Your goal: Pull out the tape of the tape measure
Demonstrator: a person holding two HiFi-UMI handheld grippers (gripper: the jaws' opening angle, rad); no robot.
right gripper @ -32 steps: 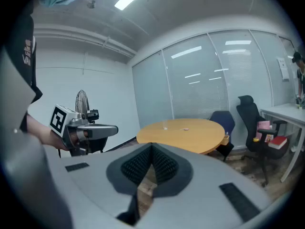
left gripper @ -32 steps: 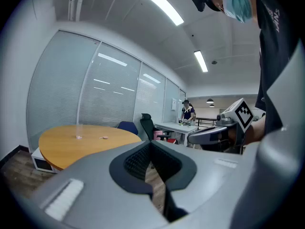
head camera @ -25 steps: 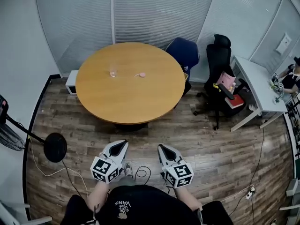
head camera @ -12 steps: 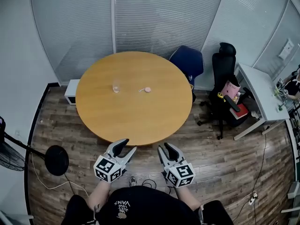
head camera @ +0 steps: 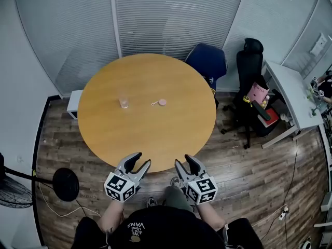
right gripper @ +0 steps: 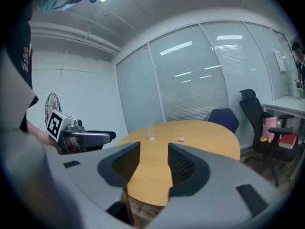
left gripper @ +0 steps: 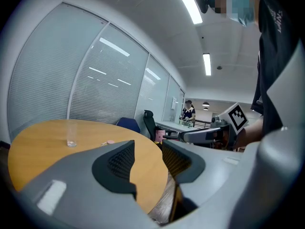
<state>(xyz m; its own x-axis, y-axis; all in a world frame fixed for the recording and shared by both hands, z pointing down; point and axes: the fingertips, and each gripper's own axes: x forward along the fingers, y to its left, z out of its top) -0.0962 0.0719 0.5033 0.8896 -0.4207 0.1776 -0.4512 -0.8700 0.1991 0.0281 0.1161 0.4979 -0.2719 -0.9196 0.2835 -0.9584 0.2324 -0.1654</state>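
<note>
"At the near rim of the round wooden desk, what have you got?"

"My left gripper and my right gripper, side by side and apart from each other. From the head view their tips just overlap the desk's edge."

"Are the jaws on anything?"

"No. Both pairs have just been opening and now stand apart. My left gripper's own view shows only bare desk top between its pads, and my right gripper's view shows the same."

"Where is the tape measure?"

"The tape measure lies flat near the middle of the desk, well apart from both grippers. It is small, round and pink. A short tab sticks out of it on the side facing the glass."

"How close are those two?"

"Near, but not touching. The clear glass stands upright to the tape measure's left."

"Can each gripper see it?"

"Yes. From my left gripper it sits beyond the left jaw, and from my right it lies straight ahead above the gap."

"What is behind the desk?"

"A blue chair at the far right rim."
</note>
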